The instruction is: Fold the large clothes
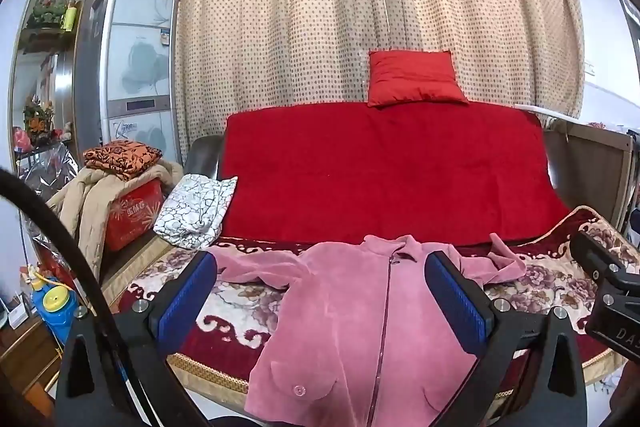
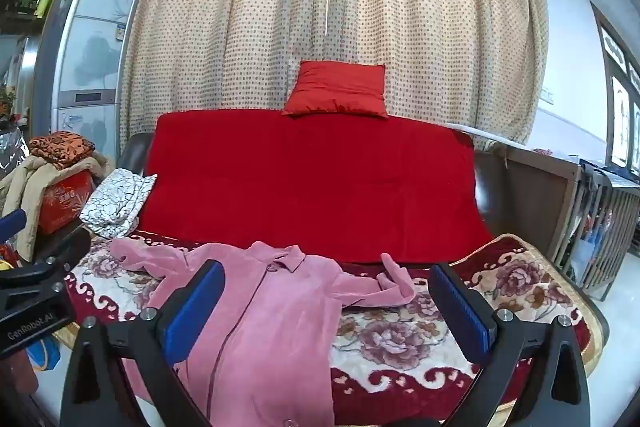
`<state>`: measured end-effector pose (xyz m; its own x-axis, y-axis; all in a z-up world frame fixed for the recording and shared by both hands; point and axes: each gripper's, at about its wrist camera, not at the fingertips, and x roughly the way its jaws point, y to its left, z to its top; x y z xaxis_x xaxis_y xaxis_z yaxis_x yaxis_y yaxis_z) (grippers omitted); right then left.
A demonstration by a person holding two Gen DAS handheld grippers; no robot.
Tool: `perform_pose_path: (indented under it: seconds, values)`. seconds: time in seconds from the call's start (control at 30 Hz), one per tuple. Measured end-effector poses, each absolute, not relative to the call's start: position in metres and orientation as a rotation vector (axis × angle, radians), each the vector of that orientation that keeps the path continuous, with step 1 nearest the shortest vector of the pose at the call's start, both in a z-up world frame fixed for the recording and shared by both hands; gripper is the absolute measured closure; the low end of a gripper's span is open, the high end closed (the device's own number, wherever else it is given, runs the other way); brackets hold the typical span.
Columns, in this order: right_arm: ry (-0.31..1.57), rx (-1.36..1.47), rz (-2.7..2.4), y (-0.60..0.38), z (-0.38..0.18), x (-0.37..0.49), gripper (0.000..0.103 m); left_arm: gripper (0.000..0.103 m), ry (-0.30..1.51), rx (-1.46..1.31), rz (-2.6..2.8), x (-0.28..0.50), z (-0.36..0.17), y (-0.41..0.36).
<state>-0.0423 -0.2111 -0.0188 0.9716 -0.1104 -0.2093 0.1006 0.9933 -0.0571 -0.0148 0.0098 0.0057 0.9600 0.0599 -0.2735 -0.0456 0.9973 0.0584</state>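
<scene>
A pink fleece jacket lies front up on the flowered sofa seat, zip closed, collar toward the backrest, hem hanging over the front edge. Its sleeves spread out to both sides. My left gripper hovers open above the jacket's chest, nothing between its blue pads. In the right wrist view the jacket lies left of centre, one sleeve stretching to the right. My right gripper is open over that sleeve and the seat cover, holding nothing.
A red blanket covers the backrest, with a red cushion on top. A white patterned cloth lies at the seat's left end. Left of the sofa are a red box, a beige coat and folded orange fabric. A wooden rail stands right.
</scene>
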Motion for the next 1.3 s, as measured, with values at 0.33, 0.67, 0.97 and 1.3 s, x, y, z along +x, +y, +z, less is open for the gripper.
perform_pose_path:
  seconds: [0.33, 0.67, 0.97, 1.3]
  values:
    - [0.222, -0.054, -0.094, -0.195, -0.028, -0.034, 0.0, 0.0, 0.305, 0.05, 0.061, -0.011, -0.001, 0.011]
    - [0.234, -0.029, -0.081, -0.203, -0.029, -0.033, 0.0, 0.0, 0.297, 0.059, 0.063, -0.011, -0.002, 0.009]
    - [0.236, -0.034, -0.079, -0.201, -0.028, -0.033, 0.0, 0.0, 0.291, 0.064, 0.064, -0.011, -0.003, 0.009]
    - [0.236, -0.044, -0.076, -0.198, -0.028, -0.031, 0.0, 0.0, 0.287, 0.064, 0.063, -0.012, -0.003, 0.008]
